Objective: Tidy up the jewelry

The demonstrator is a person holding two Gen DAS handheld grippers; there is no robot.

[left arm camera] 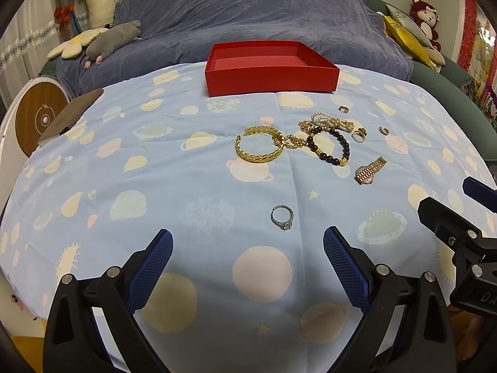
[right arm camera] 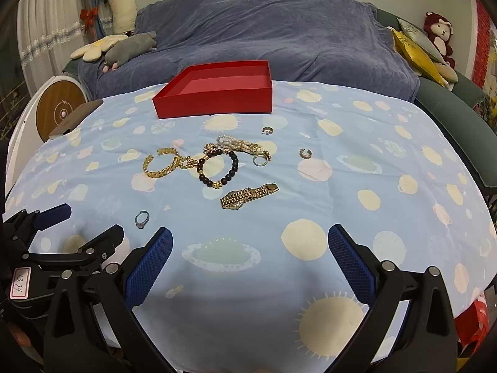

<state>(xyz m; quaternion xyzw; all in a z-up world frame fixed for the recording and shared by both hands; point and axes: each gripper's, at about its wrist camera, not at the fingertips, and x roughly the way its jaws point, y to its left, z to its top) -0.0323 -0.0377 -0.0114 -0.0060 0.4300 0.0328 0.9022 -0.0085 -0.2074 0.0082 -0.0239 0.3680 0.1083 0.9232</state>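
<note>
gold bangle, gold watch, silver ring

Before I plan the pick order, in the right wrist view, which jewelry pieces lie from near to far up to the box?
Silver ring → gold watch → dark bead bracelet → pearl bracelet → small ring → red box.
</note>
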